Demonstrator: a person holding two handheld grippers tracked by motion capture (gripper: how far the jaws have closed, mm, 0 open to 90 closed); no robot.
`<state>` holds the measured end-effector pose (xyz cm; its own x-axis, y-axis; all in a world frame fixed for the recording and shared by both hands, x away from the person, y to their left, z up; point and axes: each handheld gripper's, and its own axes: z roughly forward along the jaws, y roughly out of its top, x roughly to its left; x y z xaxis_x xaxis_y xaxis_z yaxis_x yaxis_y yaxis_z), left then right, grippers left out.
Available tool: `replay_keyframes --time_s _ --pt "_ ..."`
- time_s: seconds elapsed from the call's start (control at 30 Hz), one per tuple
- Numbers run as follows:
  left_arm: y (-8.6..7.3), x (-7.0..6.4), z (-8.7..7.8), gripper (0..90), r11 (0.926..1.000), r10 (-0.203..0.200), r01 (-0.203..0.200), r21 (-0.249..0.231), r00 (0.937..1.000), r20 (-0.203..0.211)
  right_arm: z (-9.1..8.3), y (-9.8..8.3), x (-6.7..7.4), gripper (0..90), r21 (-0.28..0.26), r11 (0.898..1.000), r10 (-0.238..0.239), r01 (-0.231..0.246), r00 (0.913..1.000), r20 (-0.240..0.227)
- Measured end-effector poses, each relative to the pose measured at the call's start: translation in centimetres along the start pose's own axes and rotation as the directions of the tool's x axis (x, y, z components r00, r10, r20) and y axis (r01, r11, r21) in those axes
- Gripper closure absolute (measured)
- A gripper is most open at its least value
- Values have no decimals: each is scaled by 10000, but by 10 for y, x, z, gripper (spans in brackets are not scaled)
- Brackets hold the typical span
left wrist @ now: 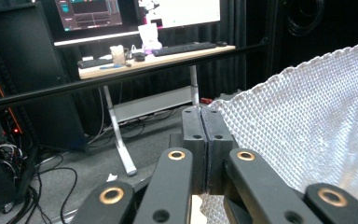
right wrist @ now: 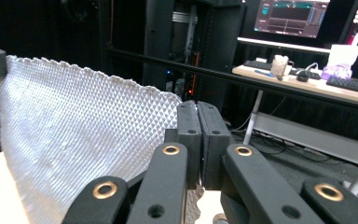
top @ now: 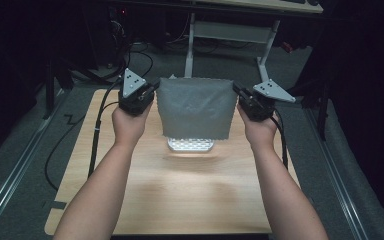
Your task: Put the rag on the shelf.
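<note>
A grey waffle-textured cloth (top: 195,107) hangs spread above the wooden worktop (top: 180,195), toward twelve o'clock. The left gripper (top: 152,90) pinches its nine o'clock top corner, the right gripper (top: 238,92) its three o'clock corner (jaws pressed together on fabric). A bright patch (top: 190,144) lies beneath.

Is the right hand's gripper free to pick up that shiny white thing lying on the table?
Probably not now: the right gripper is shut on the cloth, which hangs over the white thing.
</note>
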<state>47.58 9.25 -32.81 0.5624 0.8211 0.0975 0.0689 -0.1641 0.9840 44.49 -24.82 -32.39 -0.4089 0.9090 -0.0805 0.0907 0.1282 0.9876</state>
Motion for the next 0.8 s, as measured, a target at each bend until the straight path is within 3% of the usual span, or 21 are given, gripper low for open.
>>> replay_keyframes --time_s 0.07,0.17,0.37,0.4,0.6,0.67,0.77,0.8 --pt "0 1 3 895 10000 -27 27 44 10000 1 3 0 -2 898 45 10000 -23 23 10000 37" --pt "-2 4 12 895 9997 -161 163 177 9998 -113 12 0 -8 898 179 9993 315 -316 9995 34" --pt "-12 9 24 894 9970 -132 154 765 9995 -289 23 -3 -8 897 504 9986 -175 174 9998 11" --pt "-16 8 29 894 9941 108 -68 1079 9993 -362 28 -6 -8 898 751 9967 -303 301 9995 18" --pt "-25 9 38 894 9872 120 -76 1593 9996 -266 40 -16 -13 897 1240 9921 -188 184 9998 23" --pt "-32 10 42 894 9816 42 -9 1908 9998 -169 43 -20 -16 897 1427 9898 24 -6 9999 -124" --pt "-37 10 44 894 9790 -7 33 2040 9999 -126 45 -23 -17 897 1558 9878 41 -14 9999 -168" --pt "-43 10 45 894 9750 -136 138 2219 9999 -24 47 -27 -17 897 1626 9866 -94 122 9998 -176"
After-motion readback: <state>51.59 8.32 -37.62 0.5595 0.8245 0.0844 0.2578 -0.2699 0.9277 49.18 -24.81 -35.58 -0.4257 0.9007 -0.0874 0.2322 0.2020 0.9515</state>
